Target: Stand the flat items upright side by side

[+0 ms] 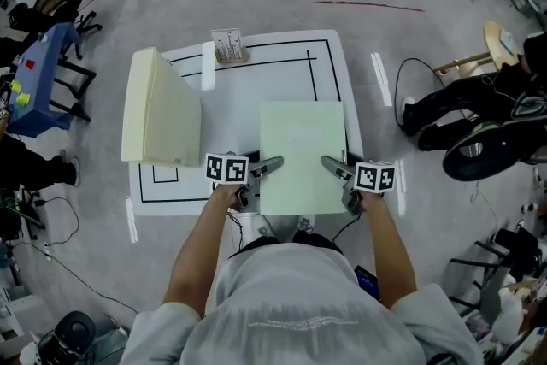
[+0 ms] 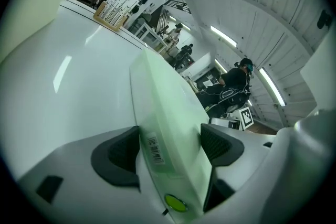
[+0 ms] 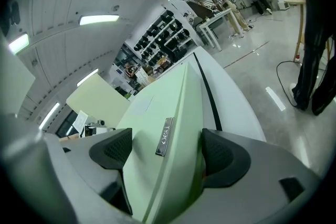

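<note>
A flat pale green case lies on the white table, its near edge at the table's front. My left gripper holds the near left corner, and in the left gripper view both pads press on the case by its barcode label. My right gripper is at the near right corner. In the right gripper view the case sits between the jaws, which stand just off it. A cream flat case stands upright at the table's left.
A small wooden rack of white cards stands at the table's far edge. Black lines mark the tabletop. A seated person and cables are on the floor to the right. A blue stand is at the left.
</note>
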